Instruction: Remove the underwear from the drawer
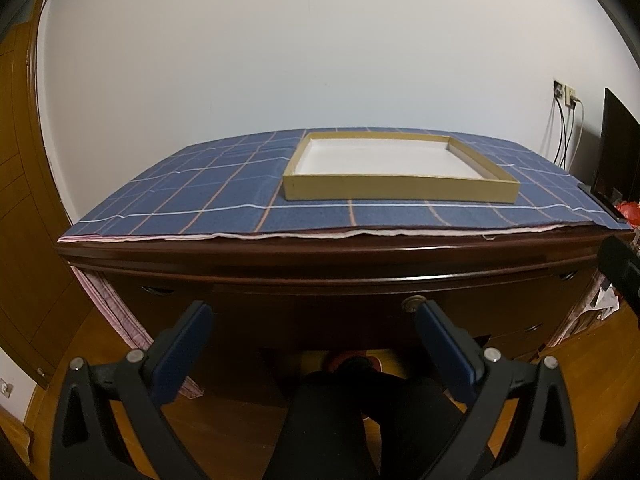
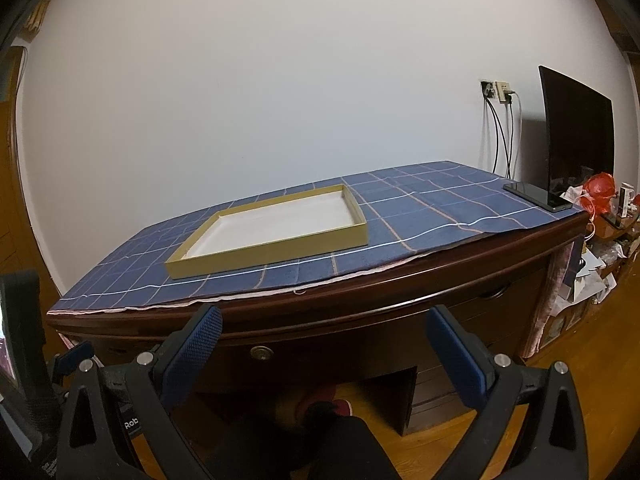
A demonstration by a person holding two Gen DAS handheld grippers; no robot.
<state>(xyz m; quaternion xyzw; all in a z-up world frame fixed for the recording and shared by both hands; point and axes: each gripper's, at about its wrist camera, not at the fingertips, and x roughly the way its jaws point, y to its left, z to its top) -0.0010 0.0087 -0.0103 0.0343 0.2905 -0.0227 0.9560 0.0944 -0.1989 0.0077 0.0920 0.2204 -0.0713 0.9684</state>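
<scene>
Clearly nothing is done yet: the drawer (image 1: 400, 280) under the bench top is closed, so the underwear is out of sight, presumably inside, and its lie cannot be told. Its front runs side to side along the bench edge, its round knob (image 1: 413, 303) facing the person. Both the left gripper (image 1: 312, 332) and right gripper (image 2: 324, 340) hover before it, jaws wide apart and empty. An empty shallow cardboard tray (image 2: 280, 246) waits on the plaid cloth (image 1: 200, 200).

The dark reddish-brown wooden drawer (image 1: 320, 300) with a round brass keyhole (image 1: 413, 303) sat shut beneath the tabletop's near edge; no underwear showed.
</scene>
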